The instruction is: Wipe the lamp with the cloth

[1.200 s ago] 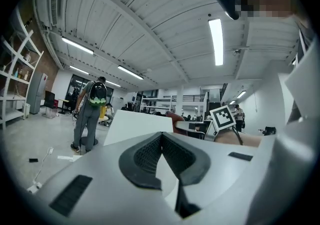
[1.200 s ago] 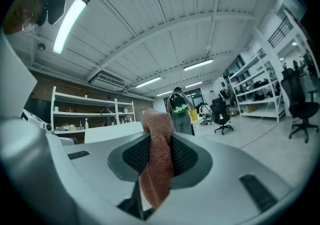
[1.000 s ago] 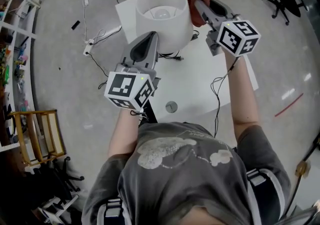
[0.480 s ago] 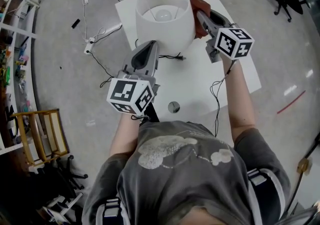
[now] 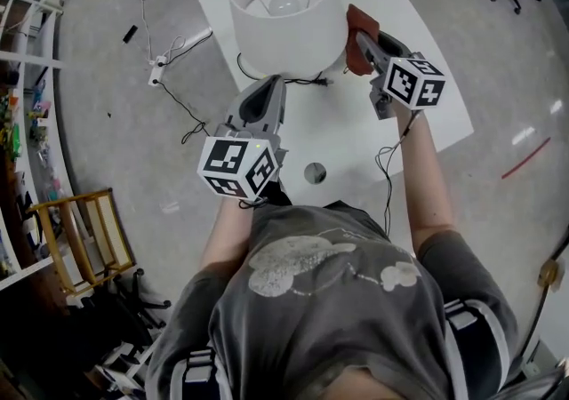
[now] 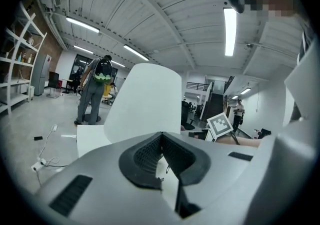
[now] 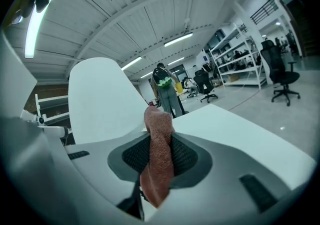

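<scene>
While the cloth is pinched in my right gripper, jaws closed tight on its middle with one end poking out past the tips, I'd call the wipe under way, not finished. The lamp stands just ahead and to the left of those jaws. The cloth end sits against or just beside the right flank of its white shade, low down, and I can't confirm contact from the head view.

My left gripper has its jaws together with nothing between them. It points at the near side of the shade and is parked close to it but not touching.

No dust or streaks are visible, so I can't tell how much of the shade has been covered. My judgement is that only the stretch next to the right jaws is being worked. The far side, the side ahead of the left jaws, the top rim and the base under the shade all look left to do. The base is hidden. The table lies under both grippers.
</scene>
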`<action>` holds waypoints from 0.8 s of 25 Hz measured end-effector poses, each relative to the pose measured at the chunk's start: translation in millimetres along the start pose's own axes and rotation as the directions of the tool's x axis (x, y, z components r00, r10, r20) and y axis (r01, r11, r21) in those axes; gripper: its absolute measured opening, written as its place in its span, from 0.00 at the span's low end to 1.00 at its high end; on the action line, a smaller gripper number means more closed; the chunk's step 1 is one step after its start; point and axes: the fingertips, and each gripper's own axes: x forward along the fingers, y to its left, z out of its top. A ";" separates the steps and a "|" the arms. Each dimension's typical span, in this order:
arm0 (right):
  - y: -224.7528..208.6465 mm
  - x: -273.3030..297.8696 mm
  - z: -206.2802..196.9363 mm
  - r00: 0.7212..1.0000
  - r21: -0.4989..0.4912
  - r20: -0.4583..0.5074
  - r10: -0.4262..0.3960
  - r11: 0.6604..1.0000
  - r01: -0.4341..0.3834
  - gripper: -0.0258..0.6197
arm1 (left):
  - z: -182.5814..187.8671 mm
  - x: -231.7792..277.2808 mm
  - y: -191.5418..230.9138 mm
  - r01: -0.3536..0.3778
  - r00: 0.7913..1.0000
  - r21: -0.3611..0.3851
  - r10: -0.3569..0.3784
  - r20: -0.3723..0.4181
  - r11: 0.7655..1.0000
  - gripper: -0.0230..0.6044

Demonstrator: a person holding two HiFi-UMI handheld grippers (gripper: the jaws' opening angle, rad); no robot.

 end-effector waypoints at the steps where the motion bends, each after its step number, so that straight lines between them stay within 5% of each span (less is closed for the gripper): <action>1: -1.3 -2.4 -6.2 1.000 0.005 -0.003 -0.009 1.000 0.009 0.18 | -3.4 0.1 1.2 0.008 1.000 -0.003 -0.008 -0.002 1.000 0.05; 13: 6.8 -52.4 -17.8 0.972 0.090 0.132 -0.192 0.979 0.181 0.18 | -24.5 10.5 16.9 0.234 0.971 -0.014 -0.234 -0.056 0.972 0.05; 20: 79.7 -106.8 -12.4 0.916 0.108 0.230 -0.328 0.944 0.311 0.18 | -7.1 -37.5 14.7 0.412 0.909 0.011 -0.410 -0.073 0.911 0.05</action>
